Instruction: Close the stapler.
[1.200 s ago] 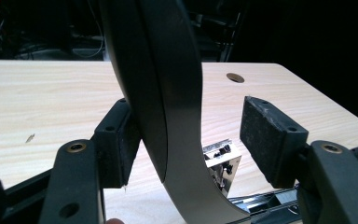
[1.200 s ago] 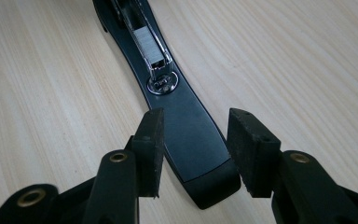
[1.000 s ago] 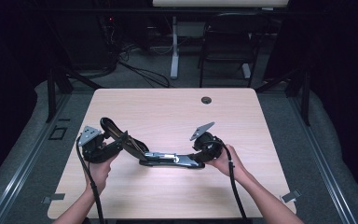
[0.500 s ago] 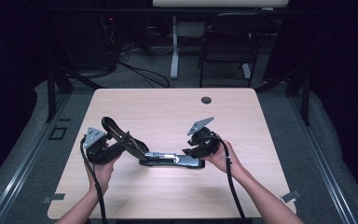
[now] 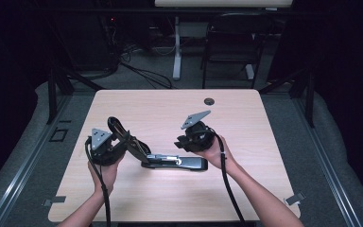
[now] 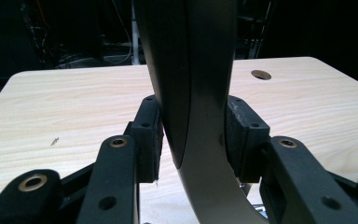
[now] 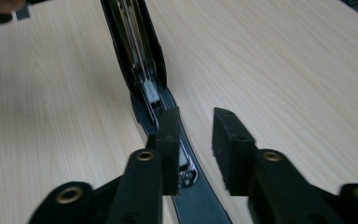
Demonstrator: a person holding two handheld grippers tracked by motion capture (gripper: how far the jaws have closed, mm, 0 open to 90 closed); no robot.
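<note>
A long black stapler lies swung open on the table, its base (image 5: 179, 163) flat near the middle. Its curved upper arm (image 5: 127, 139) rises to the left. My left gripper (image 5: 120, 144) has just been closing, and its pads (image 6: 151, 140) now press both sides of that dark arm (image 6: 191, 93). My right gripper (image 5: 182, 141) hovers over the right part of the base. Its jaws have just narrowed, with nothing between the fingertips (image 7: 196, 140), only bare wood behind the gap. The open staple channel (image 7: 142, 70) runs away below the right gripper.
The light wooden table (image 5: 264, 189) has a round cable hole (image 5: 209, 100) near its far edge. Behind the table stand a chair (image 5: 229, 42) and a desk leg (image 5: 176, 47) in the dark. Cables trail from both grippers toward the near edge.
My right gripper has lifted off the right end of the stapler base and shifted a little left. The left hand and the stapler's arm stay about where they were.
</note>
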